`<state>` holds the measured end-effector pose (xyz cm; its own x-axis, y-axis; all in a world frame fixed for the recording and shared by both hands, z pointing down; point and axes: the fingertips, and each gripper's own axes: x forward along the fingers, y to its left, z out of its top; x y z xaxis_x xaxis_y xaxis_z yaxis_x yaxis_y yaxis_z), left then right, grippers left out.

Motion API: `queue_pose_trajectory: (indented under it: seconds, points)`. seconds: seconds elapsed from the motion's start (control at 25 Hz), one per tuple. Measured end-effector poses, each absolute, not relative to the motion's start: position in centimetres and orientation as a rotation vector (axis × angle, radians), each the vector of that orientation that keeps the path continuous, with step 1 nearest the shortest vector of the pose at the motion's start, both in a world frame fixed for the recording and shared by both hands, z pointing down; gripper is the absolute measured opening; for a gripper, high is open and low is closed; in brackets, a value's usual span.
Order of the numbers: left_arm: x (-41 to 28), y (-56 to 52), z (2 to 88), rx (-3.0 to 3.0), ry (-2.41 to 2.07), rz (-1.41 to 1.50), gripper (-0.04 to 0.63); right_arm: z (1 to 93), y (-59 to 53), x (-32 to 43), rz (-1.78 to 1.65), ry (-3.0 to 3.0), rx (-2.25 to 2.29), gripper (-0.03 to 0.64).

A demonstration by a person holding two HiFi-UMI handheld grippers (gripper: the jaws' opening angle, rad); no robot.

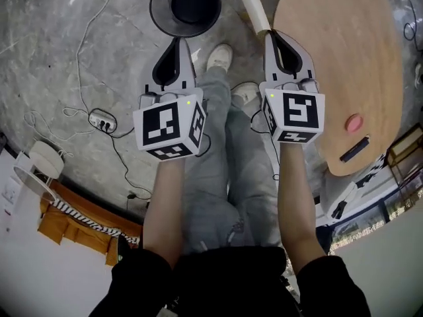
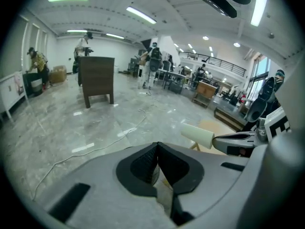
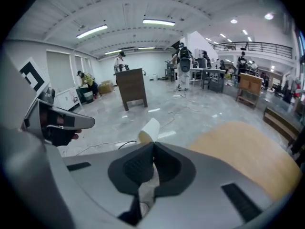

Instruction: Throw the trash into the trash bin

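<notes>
The black round trash bin [image 1: 185,6] stands on the grey floor, just ahead of my feet. A cream paper roll [image 1: 253,5] sticks out from the tips of my right gripper [image 1: 269,35], which is shut on its near end. In the head view the roll hangs to the right of the bin, near the table's edge. The right gripper view shows the roll [image 3: 148,130] rising from the closed jaws of the right gripper [image 3: 153,146]. My left gripper [image 1: 177,41] points at the bin's near rim. In its own view the left gripper [image 2: 157,147] is shut with nothing in it, and the roll [image 2: 198,135] shows at the right.
A round wooden table [image 1: 340,65] at the right bears a pink object [image 1: 355,122] and a dark bar [image 1: 355,149]. A power strip [image 1: 101,119] with cables lies on the floor at the left. A brown cabinet [image 2: 96,80] and several people stand far off.
</notes>
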<state>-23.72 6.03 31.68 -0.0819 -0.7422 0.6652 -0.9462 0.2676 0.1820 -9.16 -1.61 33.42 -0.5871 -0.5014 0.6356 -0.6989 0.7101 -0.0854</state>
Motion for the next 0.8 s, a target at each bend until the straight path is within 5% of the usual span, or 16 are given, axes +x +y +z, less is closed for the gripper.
queue_pose_trajectory:
  seconds: [0.44, 0.8]
  points:
    - [-32.5, 11.7, 34.4, 1.287, -2.012, 0.316, 0.008, 39.0, 1.5, -22.9, 0.297, -2.394, 0.570, 0.014]
    - [-31.8, 10.0, 34.9, 1.342, -1.957, 0.324, 0.008, 40.0, 2.4, -20.8, 0.355, -2.327, 0.587, 0.014]
